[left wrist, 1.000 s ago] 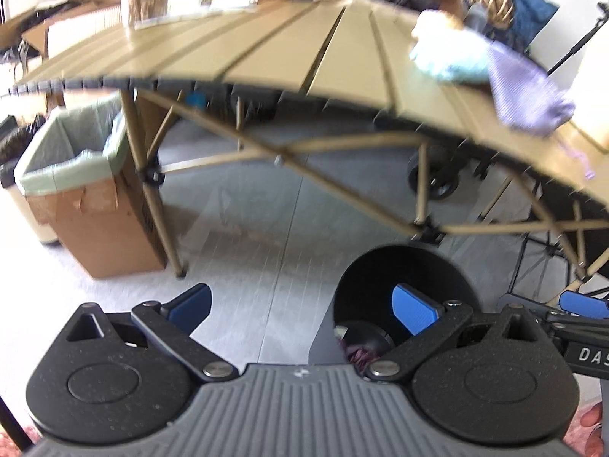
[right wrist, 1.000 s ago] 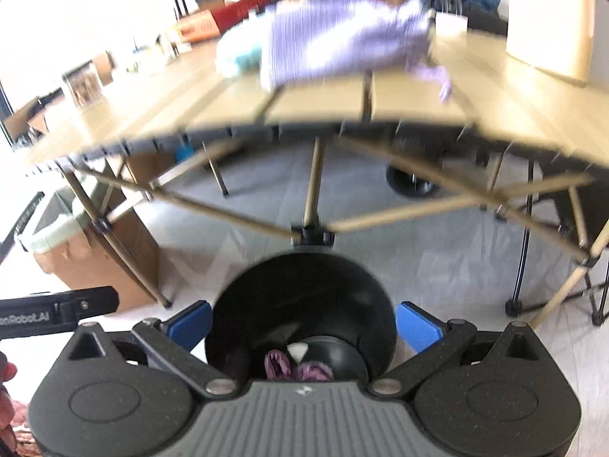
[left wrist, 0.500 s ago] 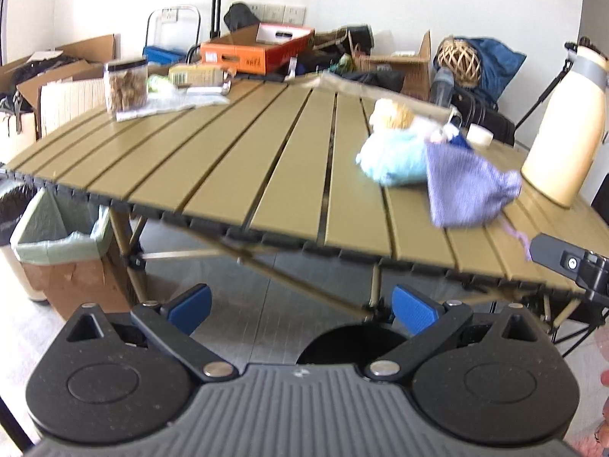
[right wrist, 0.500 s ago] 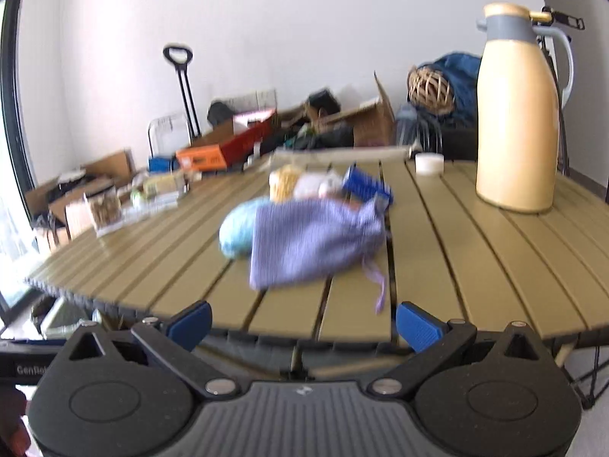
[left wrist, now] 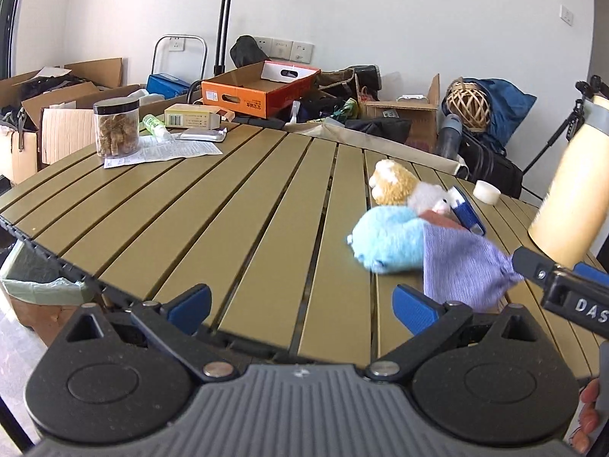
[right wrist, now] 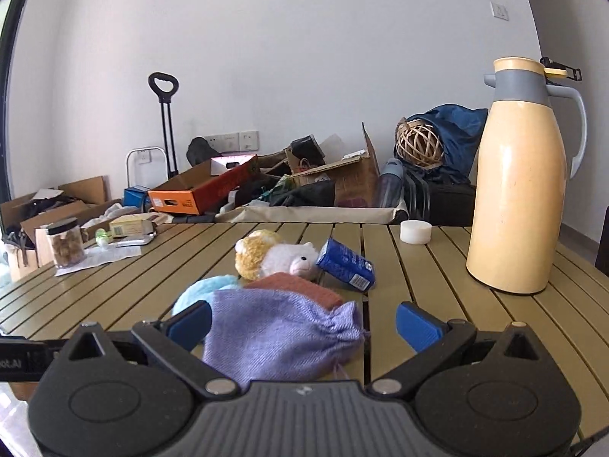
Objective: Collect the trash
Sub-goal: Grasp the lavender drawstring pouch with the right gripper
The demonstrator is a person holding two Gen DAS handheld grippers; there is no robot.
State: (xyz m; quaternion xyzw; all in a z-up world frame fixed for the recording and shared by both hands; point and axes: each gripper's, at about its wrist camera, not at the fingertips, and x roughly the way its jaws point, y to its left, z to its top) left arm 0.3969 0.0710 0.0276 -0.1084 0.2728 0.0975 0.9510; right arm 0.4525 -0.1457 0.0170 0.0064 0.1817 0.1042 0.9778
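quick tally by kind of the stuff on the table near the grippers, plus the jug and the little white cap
soft toys: 2, blue and yellow-white
cloth pieces: 2, purple pouch and rust cloth
blue packet: 1
cream jug: 1
white cap: 1
total: 7

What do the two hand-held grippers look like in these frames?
Both match: the left hand-held gripper and right hand-held gripper have a ribbed grey body, speckled black round housings, black linkage arms with silver pivots, and blue ridged fingertips. White lettering shows on the black bar at the side.
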